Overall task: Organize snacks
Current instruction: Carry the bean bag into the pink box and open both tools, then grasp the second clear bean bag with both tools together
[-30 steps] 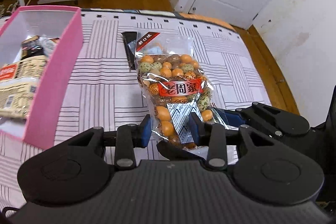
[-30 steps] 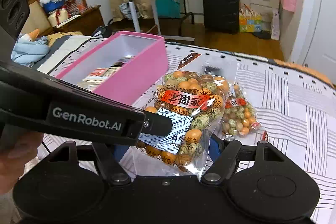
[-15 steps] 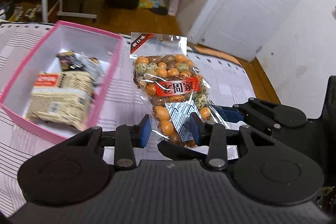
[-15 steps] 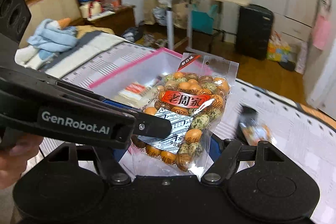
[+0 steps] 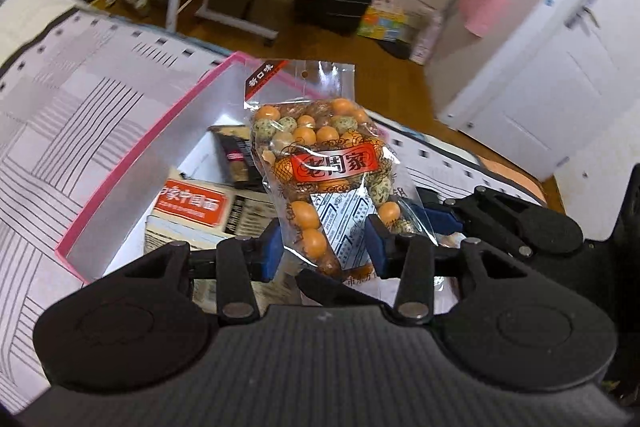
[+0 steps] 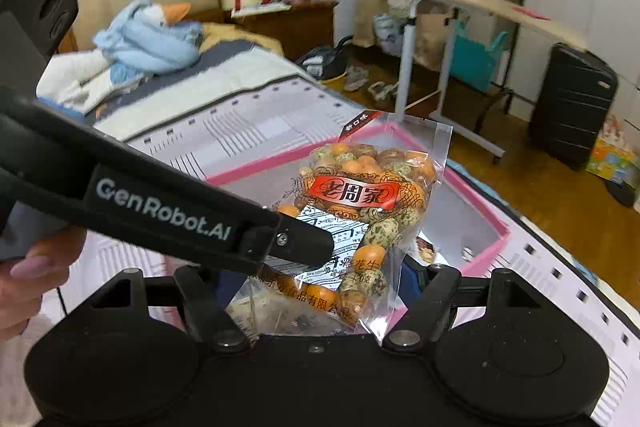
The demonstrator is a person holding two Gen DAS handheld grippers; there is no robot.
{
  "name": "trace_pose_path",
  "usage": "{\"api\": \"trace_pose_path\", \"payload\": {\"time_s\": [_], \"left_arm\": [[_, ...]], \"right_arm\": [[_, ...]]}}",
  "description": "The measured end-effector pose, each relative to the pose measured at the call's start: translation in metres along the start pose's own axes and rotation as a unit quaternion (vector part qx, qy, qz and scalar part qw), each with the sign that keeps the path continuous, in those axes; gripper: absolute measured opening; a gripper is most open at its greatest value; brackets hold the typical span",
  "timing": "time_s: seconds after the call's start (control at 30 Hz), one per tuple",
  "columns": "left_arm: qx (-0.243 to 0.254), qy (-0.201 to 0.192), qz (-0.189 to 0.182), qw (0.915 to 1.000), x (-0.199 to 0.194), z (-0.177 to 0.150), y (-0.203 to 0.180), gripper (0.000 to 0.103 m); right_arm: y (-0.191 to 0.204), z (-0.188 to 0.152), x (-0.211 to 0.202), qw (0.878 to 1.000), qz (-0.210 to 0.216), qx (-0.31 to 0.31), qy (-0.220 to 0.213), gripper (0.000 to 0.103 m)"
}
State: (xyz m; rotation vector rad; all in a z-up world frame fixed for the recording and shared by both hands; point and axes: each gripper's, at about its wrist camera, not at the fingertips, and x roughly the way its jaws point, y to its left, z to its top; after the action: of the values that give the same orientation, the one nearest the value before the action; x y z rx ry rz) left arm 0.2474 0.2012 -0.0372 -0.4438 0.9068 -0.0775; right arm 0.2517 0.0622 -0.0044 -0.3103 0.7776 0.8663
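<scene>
Left wrist view: your left gripper (image 5: 324,247) pinches lower part of nut bag (image 5: 324,171), blue pads either side, jaws have just been easing wider with bag still between them. Bag hangs upright over pink box (image 5: 132,163) on striped bed (image 5: 60,107). Noodle pack (image 5: 192,205) and dark packet (image 5: 236,155) lie inside box.

Right wrist view: your right gripper (image 6: 316,291) spread wide around same bag (image 6: 360,211); whether pads press it, cannot tell. Left gripper's black arm (image 6: 160,211) crosses in front. Your hand (image 6: 28,283) at left edge.
</scene>
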Motion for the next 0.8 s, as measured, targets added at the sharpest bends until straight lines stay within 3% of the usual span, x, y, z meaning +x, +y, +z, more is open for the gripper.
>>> {"api": "trace_pose_path", "payload": {"time_s": [0.17,0.23,0.33,0.4,0.53,0.63,0.8], "left_arm": [[-0.023,0.021,0.023,0.9993,0.036,0.002,0.026,0.041],[-0.023,0.022,0.035,0.9989,0.044,0.002,0.030,0.042],[-0.001,0.008,0.057,0.9983,0.046,-0.003,0.027,0.050],[0.016,0.004,0.062,0.9980,0.040,-0.005,0.023,0.055],[0.056,-0.013,0.073,0.9957,0.019,-0.011,0.007,0.055],[0.087,-0.015,0.059,0.9944,0.001,-0.017,-0.011,0.055],[0.131,0.003,0.033,0.9908,-0.017,-0.029,-0.047,0.055]], "right_arm": [[-0.005,-0.009,0.039,1.000,0.015,-0.023,0.007,0.083],[-0.003,-0.014,0.045,0.998,0.000,-0.061,0.003,0.088],[-0.007,-0.018,0.049,0.998,-0.021,-0.060,0.017,0.091],[-0.010,-0.022,0.038,0.998,-0.028,-0.053,0.010,0.091],[-0.012,-0.033,-0.003,0.999,-0.023,-0.022,-0.020,0.091],[-0.016,-0.048,-0.042,0.999,-0.028,-0.001,-0.042,0.091],[-0.027,-0.066,-0.095,0.997,-0.065,0.029,-0.038,0.091]]}}
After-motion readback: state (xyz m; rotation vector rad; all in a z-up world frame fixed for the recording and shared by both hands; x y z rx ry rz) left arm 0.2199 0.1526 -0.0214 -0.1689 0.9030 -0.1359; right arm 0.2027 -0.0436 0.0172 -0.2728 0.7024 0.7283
